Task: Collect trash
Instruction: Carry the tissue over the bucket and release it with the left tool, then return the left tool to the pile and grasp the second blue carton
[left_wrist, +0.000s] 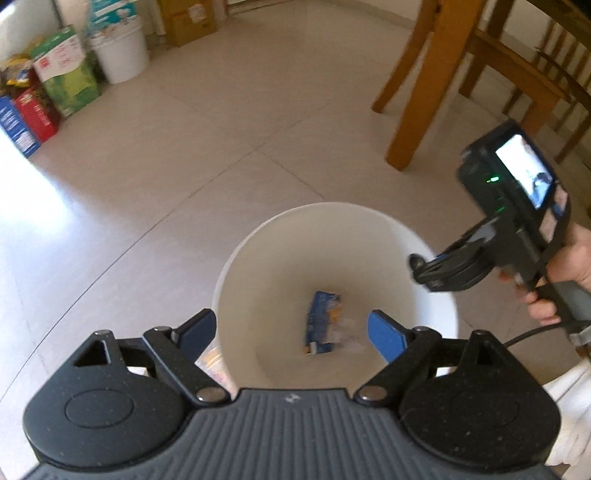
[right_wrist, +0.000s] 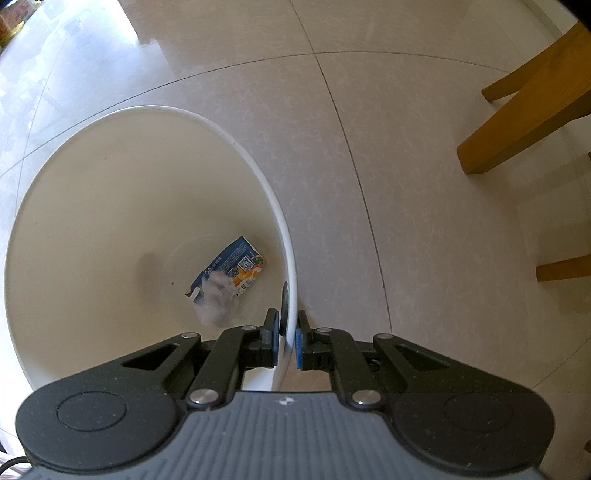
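In the left wrist view the left gripper (left_wrist: 291, 330) is hanging with jaws apart and empty above the white bucket (left_wrist: 439, 291) at lower centre, where a blue carton (left_wrist: 320, 322) is lying (likely light, crushable). In the right wrist view the right gripper (right_wrist: 286, 341) is clamping the bucket's thin, stiff rim, probably the best hold.
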